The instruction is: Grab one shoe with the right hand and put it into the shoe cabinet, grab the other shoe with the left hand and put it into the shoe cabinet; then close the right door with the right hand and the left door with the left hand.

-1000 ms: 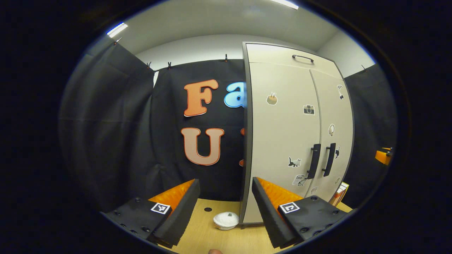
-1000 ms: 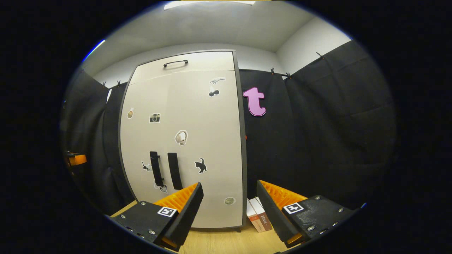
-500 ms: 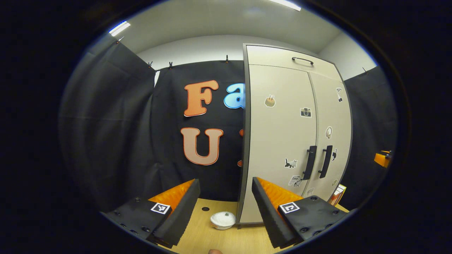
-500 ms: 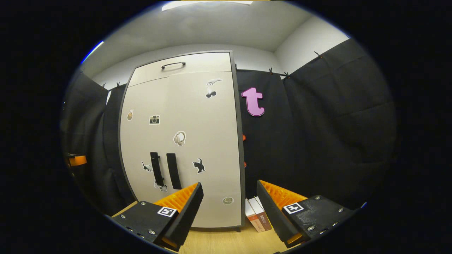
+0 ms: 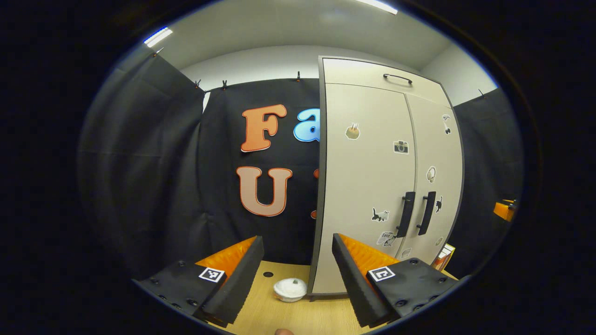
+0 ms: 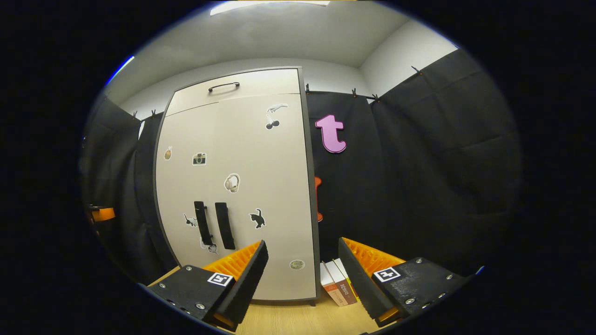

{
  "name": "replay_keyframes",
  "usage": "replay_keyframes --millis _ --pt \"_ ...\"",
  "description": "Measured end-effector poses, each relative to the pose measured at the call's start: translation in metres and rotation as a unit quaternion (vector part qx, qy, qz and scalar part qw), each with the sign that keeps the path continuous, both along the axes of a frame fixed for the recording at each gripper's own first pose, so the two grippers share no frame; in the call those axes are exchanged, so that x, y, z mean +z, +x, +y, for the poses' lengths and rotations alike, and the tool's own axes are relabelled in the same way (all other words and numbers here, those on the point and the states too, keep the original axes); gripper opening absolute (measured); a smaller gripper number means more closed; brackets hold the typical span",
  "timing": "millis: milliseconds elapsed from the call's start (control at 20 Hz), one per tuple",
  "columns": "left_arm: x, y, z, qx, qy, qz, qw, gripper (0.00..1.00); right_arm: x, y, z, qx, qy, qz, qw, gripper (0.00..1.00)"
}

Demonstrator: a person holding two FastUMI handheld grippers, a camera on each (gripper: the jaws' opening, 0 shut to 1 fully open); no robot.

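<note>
The pale shoe cabinet (image 5: 372, 177) stands on the wooden table, both doors shut flush, its two dark handles (image 5: 416, 213) side by side. In the right gripper view the same cabinet (image 6: 242, 186) sits left of centre, handles (image 6: 214, 225) low on the doors. My left gripper (image 5: 298, 274) is open with nothing between its fingers, a little back from the cabinet's left corner. My right gripper (image 6: 302, 279) is open too and holds nothing, pointing at the cabinet's right edge. The shoes are hidden.
A small white lidded bowl (image 5: 290, 289) rests on the table (image 5: 279, 316) by the cabinet's left foot. Boxes (image 6: 337, 286) lean beside the cabinet's right side. A drawer handle (image 6: 223, 86) tops the cabinet. Black cloth walls close the booth.
Both views show the cabinet sliding slightly left and shrinking a little, as both grippers draw back and swing outward. Doors stay shut; both grippers stay open.
</note>
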State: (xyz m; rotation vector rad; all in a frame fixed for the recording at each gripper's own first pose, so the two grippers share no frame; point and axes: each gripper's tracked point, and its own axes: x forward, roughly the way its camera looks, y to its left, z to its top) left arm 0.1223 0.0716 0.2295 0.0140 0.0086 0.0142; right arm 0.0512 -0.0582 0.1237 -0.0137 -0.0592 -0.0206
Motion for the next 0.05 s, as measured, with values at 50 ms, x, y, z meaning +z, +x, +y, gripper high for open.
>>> replay_keyframes --millis 50 --pt "0.0011 0.0003 -0.0010 0.001 0.001 -0.001 1.000 0.94 0.0008 0.0003 -0.0015 -0.001 0.000 0.000 1.000 0.94"
